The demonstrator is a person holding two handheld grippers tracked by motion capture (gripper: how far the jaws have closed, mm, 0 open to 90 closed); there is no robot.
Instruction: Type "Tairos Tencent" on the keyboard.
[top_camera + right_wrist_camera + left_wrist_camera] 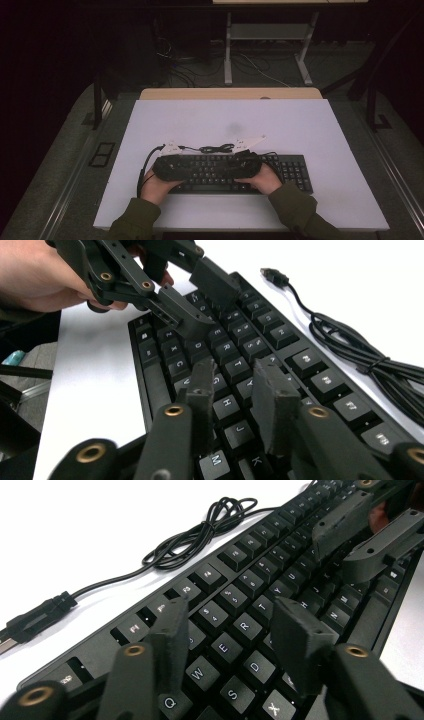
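Sleeves (135, 217) appear from above; gripper views reveal keyboard (240, 610) legends.

sleeves (135, 217): olive green | left tongs (232, 630): black, brass-coloured pivot screws | right tongs (235, 390): same

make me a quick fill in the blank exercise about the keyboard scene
1. The black computer keyboard lies on a ____ table top.
2. Its coiled black cable ends in a ____ plug.
3. Both the left gripper and the right gripper hover over the ____.

Missing words: white; USB; keys
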